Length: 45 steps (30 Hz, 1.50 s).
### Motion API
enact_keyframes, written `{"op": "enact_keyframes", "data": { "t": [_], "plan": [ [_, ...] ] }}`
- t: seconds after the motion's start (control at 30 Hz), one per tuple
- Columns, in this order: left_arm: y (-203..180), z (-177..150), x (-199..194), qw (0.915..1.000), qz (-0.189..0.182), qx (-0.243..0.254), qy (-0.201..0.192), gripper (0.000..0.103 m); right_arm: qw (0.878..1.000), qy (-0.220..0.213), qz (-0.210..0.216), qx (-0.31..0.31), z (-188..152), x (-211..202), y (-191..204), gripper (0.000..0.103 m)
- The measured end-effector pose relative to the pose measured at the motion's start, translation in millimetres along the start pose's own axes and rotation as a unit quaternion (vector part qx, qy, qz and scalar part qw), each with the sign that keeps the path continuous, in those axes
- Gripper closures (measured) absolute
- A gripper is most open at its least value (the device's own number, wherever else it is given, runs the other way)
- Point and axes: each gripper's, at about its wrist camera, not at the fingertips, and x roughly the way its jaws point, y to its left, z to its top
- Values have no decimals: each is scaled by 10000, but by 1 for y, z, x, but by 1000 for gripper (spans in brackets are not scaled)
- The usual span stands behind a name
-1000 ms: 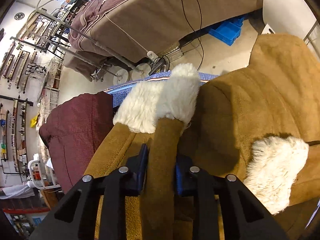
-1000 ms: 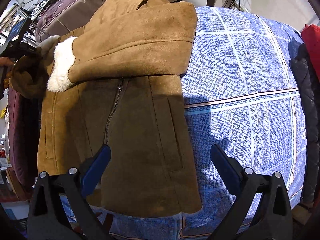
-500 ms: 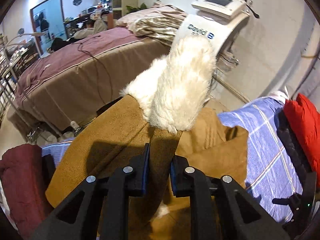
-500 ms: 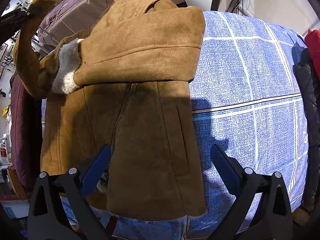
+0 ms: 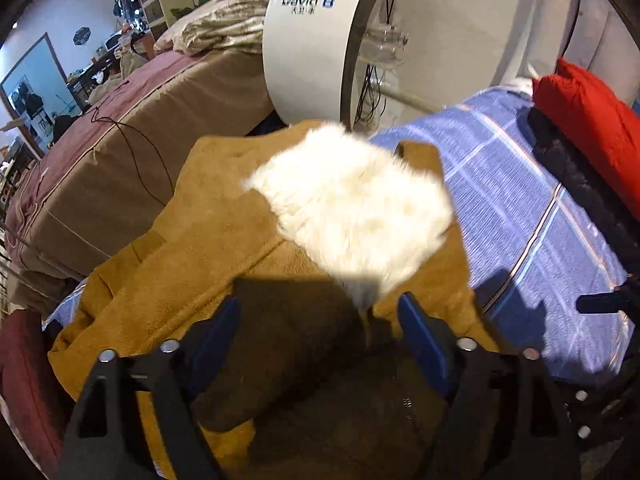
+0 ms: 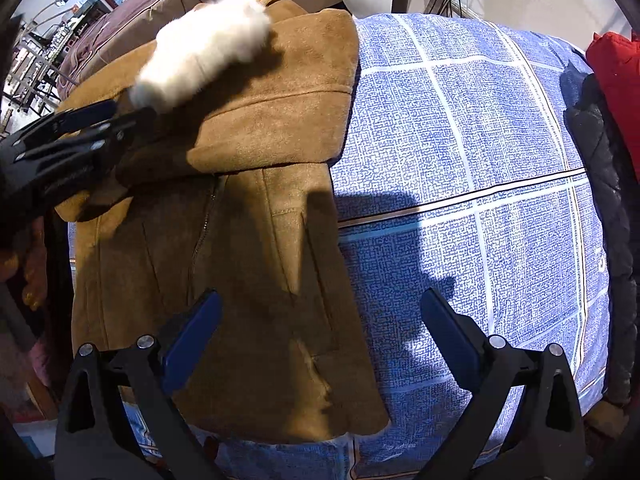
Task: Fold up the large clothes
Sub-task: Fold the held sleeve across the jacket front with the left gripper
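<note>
Blue checked sheet (image 6: 460, 152) under everything; red garment (image 5: 592, 128) far right, white machine (image 5: 312, 52) far, maroon bed (image 5: 100, 152) left.

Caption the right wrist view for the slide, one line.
Right hand-held gripper open above tan coat on blue checked cover; left hand-held gripper opening beside the white fur cuff.

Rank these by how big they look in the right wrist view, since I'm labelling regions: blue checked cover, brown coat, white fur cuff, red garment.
1. Blue checked cover and brown coat: too alike to rank.
2. White fur cuff.
3. Red garment, cut by the frame edge.
</note>
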Motion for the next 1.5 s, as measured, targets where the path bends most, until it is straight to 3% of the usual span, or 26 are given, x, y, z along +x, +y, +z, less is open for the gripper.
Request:
{"op": "enact_keyframes", "data": {
  "t": [0.2,0.4,0.63,0.73,0.77,0.8,0.87,0.9,1.0,1.17,1.3,1.43,1.5],
  "plan": [
    [17,-14,-48,9981,28,-512,-339,11,9977,-358,421,397,37,-14,-13,5],
    [57,-74,-59,9901,498,-1304,155,11,9912,-486,1016,701,95,-8,-7,5],
    [98,-139,-80,9691,813,-2259,565,11,9928,-375,995,543,137,19,29,6],
    [110,-152,-86,9605,870,-2572,610,11,9948,-262,889,419,143,35,43,16],
    [113,-154,-86,9583,876,-2648,624,11,9950,-234,895,386,142,38,47,26],
    [116,-154,-85,9564,880,-2711,632,11,9948,-208,933,358,142,41,49,39],
    [120,-150,-84,9551,926,-2745,622,11,9951,-205,908,318,142,42,54,51],
    [121,-146,-84,9551,948,-2743,590,11,9949,-226,945,284,142,41,56,66],
    [128,-133,-81,9573,983,-2684,435,11,9940,-403,1009,121,138,26,58,87],
    [136,-95,-66,9622,1094,-2484,237,11,9921,-864,860,-295,115,-7,52,90],
    [142,-67,-41,9644,1165,-2358,279,11,9946,-793,656,-159,95,-2,34,90],
    [151,-45,-4,9591,1190,-2474,686,11,9971,-387,659,-51,83,19,25,89],
    [156,-40,15,9510,1314,-2625,973,11,9978,-341,567,83,83,20,21,77]
  ]
}}
